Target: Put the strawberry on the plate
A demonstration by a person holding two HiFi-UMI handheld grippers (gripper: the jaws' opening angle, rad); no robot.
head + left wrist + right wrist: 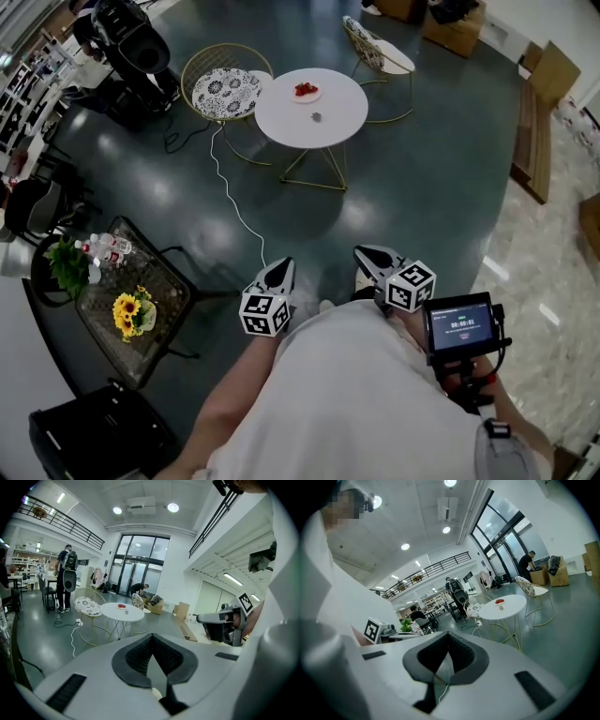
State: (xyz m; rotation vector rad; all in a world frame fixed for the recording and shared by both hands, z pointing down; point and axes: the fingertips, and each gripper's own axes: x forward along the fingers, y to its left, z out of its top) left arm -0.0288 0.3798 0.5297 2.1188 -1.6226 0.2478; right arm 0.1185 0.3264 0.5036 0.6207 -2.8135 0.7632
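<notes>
Dark polished floor (422,178) spreads wide and bare between the person and the furniture. Both grippers are held close against the person's torso, side by side and apart from each other, pointing forward over that floor. The left gripper (278,268) (151,638) has its jaws pressed together with nothing between them, and its marker cube (265,312) sits just behind. The right gripper (371,255) (448,638) is likewise closed and empty, with its own marker cube (411,286) and a small lit screen (458,324) behind it along the forearm.

From near the left gripper a white cable (234,202) snakes away over the floor toward a wire chair (225,91) with a patterned cushion. Just beside that chair stands a round white table (281,122), well apart from both grippers. On its far part lies a small white plate (318,96) that bears red strawberries (306,89), and a small grey object (317,116) sits nearer the table's middle. A second chair (377,49) stands beyond the table on the right.

On the person's left, a black mesh table (159,281) carries sunflowers (127,314) and bottles (103,246), with its edge near the left arm. On the right the dark floor ends at paler marble (553,272), with wooden planks (530,131) lying along that border
</notes>
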